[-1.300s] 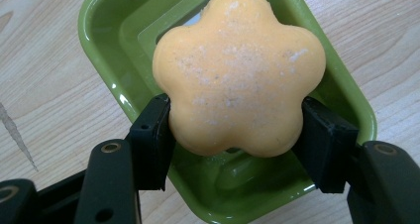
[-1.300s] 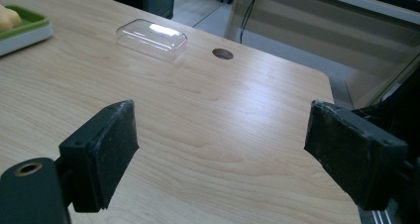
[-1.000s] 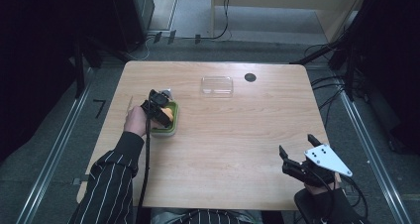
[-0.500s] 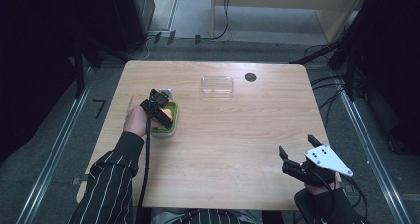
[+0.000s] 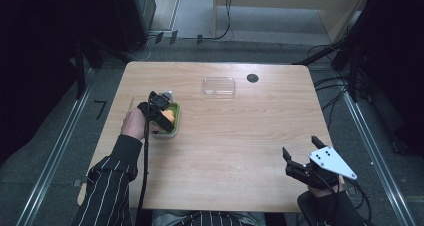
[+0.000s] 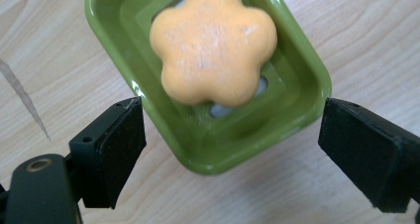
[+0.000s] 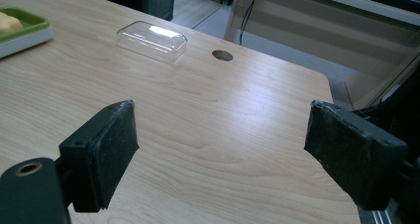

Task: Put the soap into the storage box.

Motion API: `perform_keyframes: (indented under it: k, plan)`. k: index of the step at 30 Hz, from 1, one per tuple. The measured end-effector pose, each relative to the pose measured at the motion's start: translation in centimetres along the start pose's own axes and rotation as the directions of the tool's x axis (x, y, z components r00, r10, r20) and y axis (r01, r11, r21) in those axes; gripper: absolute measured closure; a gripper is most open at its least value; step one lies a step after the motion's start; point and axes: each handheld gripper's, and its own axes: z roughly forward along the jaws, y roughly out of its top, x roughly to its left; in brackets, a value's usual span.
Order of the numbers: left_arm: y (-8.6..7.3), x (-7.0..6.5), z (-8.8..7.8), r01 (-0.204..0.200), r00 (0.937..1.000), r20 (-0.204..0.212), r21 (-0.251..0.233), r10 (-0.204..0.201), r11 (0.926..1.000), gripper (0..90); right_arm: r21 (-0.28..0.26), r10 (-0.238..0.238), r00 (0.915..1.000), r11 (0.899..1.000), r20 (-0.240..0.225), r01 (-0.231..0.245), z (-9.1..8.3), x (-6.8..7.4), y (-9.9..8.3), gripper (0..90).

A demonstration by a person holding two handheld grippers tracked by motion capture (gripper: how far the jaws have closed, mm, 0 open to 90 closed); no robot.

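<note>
Soap dropped in dish, clear lid next at 1 o'clock from the left gripper

Left gripper (image 6: 225, 149) over green soap dish (image 5: 173, 123) at table's left-middle, jaws just been opening, now wide and clear of the orange flower-shaped soap (image 6: 214, 41) lying flat inside, nothing pinched. Clear plastic lid (image 5: 219, 85) upside-open on wooden table (image 5: 240, 151) toward far edge, near dish at its 1 o'clock, long axis across the table, parallel to far edge. Right gripper (image 5: 300, 161) parked at near right corner, jaws spread and empty, lid well apart at its 11 o'clock (image 7: 152, 40). Left hand (image 5: 134, 123) nearer to lid, probably the one to fetch it
</note>
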Motion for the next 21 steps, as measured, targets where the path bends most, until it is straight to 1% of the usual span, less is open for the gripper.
perform_keyframes:
  k: [5, 9, 10, 13, 16, 21]
  plan:
    - [-1.0, -0.1, -0.6, 0.003, 1.0, 0.003, 0.009, -0.003, 1.0, 8.0, -0.001, 0.0, 1.0, 1.0, -0.001, 0.0, 0.0, 0.0, 0.0, 13.3]
    - [-1.8, -0.5, -1.0, 0.01, 1.0, 0.0, 0.0, -0.01, 1.0, 5.5, -0.001, 0.0, 1.0, 1.0, -0.001, 0.0, 0.0, 0.0, 0.0, 13.3]
    - [-2.0, -0.5, -1.2, 0.005, 1.0, -0.003, 0.009, -0.005, 1.0, 4.9, -0.001, 0.001, 1.0, 1.0, -0.001, -0.001, 0.0, 0.0, 0.0, 13.4]
    - [-2.5, -0.8, -1.3, 0.005, 1.0, -0.008, 0.009, -0.005, 0.9999, 3.8, -0.004, 0.002, 1.0, 1.0, 0.0, -0.002, 0.0, 0.0, 0.0, 13.4]
    - [-3.1, -1.3, -1.3, 0.0, 1.0, -0.005, 0.027, 0.0, 0.9996, 2.8, -0.001, 0.0, 1.0, 1.0, -0.001, 0.0, 0.0, 0.0, 0.0, 13.4]
    - [-4.0, -1.8, -1.3, -0.003, 1.0, -0.002, 0.029, 0.003, 0.9996, 1.8, -0.003, 0.001, 1.0, 1.0, -0.001, -0.001, 0.0, 0.0, 0.0, 13.3]
